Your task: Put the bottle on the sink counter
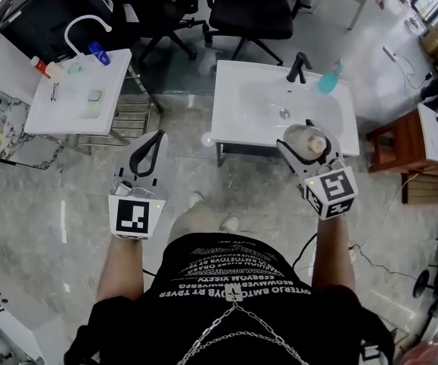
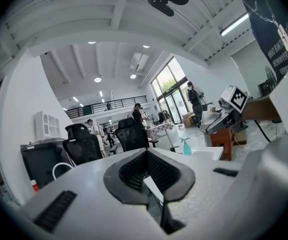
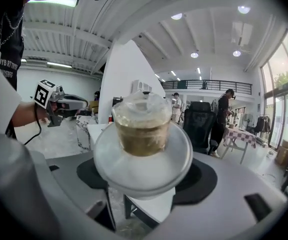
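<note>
Plainly, we see the bottle (image 3: 143, 149), pale and translucent with a tan top, clamped between the wide-spread jaws of the right gripper (image 1: 307, 144), its round body filling the gap between them. From the head view we place it over the front edge of the sink counter (image 1: 234, 120), near the front right corner, though we cannot tell how high above it. The left gripper (image 1: 157, 137) has its jaws closed together on nothing, off the counter's left edge and over the floor. Only the head view gives us the black faucet (image 1: 299, 67) at the counter's back edge. The left gripper view alone shows us the teal spray bottle (image 2: 186, 146) side-on. Both forearms reach forward from the body, the left gripper level, the right tipped slightly down.
</note>
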Demonstrator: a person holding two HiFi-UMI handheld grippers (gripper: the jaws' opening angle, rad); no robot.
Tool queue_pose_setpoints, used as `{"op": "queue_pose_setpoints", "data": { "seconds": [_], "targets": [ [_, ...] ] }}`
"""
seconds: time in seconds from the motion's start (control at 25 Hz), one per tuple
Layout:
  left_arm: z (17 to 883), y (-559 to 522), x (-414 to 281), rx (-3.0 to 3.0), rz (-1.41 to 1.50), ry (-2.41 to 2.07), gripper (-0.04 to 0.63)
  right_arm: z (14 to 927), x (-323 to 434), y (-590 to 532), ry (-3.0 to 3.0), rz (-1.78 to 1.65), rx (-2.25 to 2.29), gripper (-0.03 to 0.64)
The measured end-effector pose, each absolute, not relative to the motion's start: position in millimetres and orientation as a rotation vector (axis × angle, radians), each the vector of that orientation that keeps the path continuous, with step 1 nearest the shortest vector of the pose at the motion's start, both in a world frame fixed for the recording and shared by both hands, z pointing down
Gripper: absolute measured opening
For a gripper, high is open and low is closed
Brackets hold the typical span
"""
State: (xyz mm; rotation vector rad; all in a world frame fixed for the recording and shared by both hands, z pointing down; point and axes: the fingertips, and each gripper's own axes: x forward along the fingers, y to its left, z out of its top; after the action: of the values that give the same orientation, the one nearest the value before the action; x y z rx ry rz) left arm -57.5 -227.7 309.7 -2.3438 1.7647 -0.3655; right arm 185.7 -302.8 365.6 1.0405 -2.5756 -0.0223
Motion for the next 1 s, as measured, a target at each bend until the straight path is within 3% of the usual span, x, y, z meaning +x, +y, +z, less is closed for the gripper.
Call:
{"op": "queue_pose_setpoints", "data": {
  "seconds": [1.0],
  "targets": [
    [343,-423,-124,-2.438,-0.399,1.688,0.006,586,54,-445,-2.436,0.277,0.83,0.334]
  ]
}}
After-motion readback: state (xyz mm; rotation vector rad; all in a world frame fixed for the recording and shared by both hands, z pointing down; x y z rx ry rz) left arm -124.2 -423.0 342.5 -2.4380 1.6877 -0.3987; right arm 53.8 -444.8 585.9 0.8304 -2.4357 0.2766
